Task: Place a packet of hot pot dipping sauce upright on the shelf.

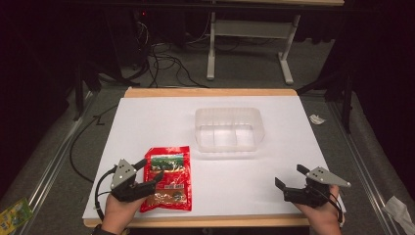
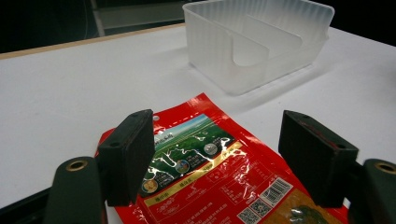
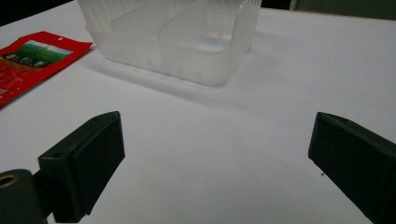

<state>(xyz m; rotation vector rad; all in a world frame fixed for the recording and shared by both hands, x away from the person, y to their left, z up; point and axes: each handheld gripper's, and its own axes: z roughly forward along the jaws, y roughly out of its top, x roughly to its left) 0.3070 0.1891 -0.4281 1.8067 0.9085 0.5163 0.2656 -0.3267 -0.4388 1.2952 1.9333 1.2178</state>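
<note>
The red food pouch (image 1: 167,178) lies flat on the white table top (image 1: 244,181), at your near left, with its printed face up and its landscape picture end pointing away from you. Beyond it and to its right, near the table's middle, stands the translucent plastic bin (image 1: 229,129), upright, empty, with low dividers inside; pouch and bin are apart.

Your left gripper (image 1: 149,172) sits over the pouch's left part. In the left gripper view its jaws stand wide apart, one on either side of the pouch's upper portion, with the pouch (image 2: 219,177) between them; whether they touch it cannot be told. The bin (image 2: 261,44) shows ahead of them.

Your right gripper (image 1: 291,177) is at the near right, well apart from the pouch and the bin. Its jaws are spread wide over bare table, clamping nothing.
</note>
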